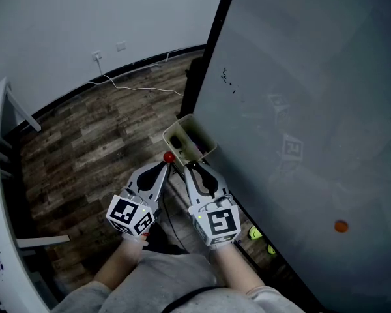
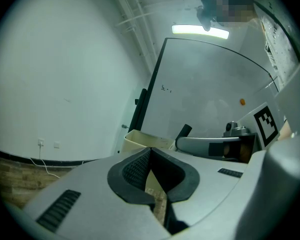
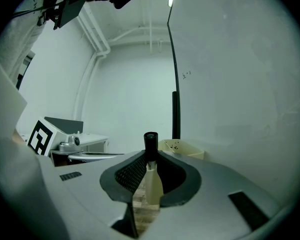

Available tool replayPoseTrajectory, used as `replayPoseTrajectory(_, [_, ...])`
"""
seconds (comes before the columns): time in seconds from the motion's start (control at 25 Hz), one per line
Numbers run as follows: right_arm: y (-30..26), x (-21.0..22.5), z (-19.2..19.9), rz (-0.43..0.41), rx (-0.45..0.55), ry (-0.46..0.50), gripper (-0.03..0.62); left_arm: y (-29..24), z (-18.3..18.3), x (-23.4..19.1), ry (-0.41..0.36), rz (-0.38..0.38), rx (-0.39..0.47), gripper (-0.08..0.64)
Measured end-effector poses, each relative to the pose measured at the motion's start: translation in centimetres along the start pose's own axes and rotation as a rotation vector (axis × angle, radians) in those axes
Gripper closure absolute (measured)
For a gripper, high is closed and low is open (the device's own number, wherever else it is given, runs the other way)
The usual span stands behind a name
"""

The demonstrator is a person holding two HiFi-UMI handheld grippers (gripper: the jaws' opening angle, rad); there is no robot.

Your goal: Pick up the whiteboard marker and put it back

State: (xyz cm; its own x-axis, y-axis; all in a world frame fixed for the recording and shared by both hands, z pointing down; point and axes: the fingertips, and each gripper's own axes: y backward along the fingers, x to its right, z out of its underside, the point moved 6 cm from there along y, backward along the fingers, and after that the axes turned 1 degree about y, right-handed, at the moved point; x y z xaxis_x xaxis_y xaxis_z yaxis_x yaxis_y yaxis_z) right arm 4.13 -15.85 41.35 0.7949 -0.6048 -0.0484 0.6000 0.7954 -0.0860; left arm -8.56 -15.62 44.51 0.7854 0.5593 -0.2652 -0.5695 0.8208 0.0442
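Observation:
The whiteboard marker (image 3: 150, 141), white body with a black cap, stands upright between the jaws of my right gripper (image 3: 151, 158), which is shut on it. In the left gripper view its black cap (image 2: 184, 131) sticks out past the right gripper (image 2: 215, 145). My left gripper (image 2: 151, 152) is shut with nothing in it. In the head view both grippers, left (image 1: 161, 169) and right (image 1: 191, 169), point at a beige holder box (image 1: 205, 150) fixed to the whiteboard's lower edge, just short of it. A small red round thing (image 1: 169, 156) shows at the left gripper's tip.
The big whiteboard (image 1: 300, 109) fills the right side and carries an orange magnet (image 1: 341, 226) and small marks (image 1: 227, 78). Green bits (image 1: 255, 233) lie at its foot. A white cable (image 1: 143, 88) runs over the wooden floor. A white panel edge (image 1: 0, 175) stands at left.

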Motion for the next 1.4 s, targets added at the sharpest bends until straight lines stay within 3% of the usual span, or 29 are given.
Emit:
replayPoseTrajectory(0.52, [0.4, 0.1, 0.2, -0.007, 0.017, 0.006, 0.517, 0.0, -0.1, 0.6, -0.001, -0.004, -0.005, 0.545])
replayPoseTrajectory(0.64, [0.7, 0.1, -0.1, 0.007, -0.022, -0.011, 0.517, -0.1, -0.1, 0.8, -0.001, -0.003, -0.003, 0.545])
replayPoseTrajectory(0.8, [0.8, 0.2, 0.3, -0.013, 0.003, -0.001, 0.517, -0.1, -0.1, 1.1, -0.002, 0.000, -0.001, 0.545])
replayPoseTrajectory(1.4, [2.4, -0.3, 0.9, -0.010, -0.047, -0.026, 0.517, 0.6, 0.4, 2.3, -0.007, 0.008, 0.007, 0.545])
